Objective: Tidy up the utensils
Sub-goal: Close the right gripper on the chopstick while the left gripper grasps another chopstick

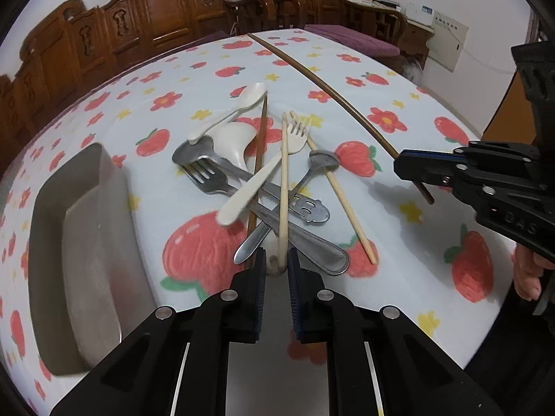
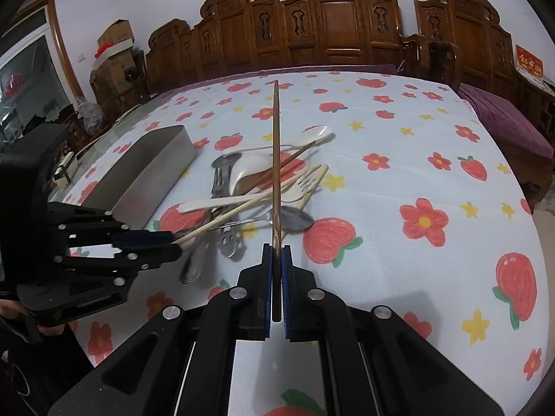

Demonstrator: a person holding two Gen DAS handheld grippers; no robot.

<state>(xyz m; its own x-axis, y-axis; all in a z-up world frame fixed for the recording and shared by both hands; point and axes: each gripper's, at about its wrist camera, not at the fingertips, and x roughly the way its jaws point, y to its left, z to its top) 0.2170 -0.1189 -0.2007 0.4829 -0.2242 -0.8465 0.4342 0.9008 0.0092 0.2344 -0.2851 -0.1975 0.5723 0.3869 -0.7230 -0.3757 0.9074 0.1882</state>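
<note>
We've got both grippers busy w/ chopsticks. Right gripper [image 2: 276,248] is clenched on a dark brown chopstick [image 2: 276,159], which sticks straight out ahead of the fingers and rides above the utensil pile [image 2: 256,187], clear of the clutter so it won't snag. Left gripper [image 1: 276,260] has its fingers pinched in on the near end of a pale wooden chopstick [image 1: 284,187]; right-wrist view shows that stick coming out of its tips at a slant, far end resting across the heap. We read that as grasping by the end bc the rest is crossed over a white plastic fork [image 1: 263,173] and metal cutlery.

Rest of the pile sits just ahead of the left gripper: white spoons, steel forks, a 2nd pale chopstick to its right. The metal bin [image 1: 83,242] lies just left of the left gripper, open side up, prob the drop spot. Next, imo: lift the pale stick clear, slowly, since the fork handle overlaps it.
</note>
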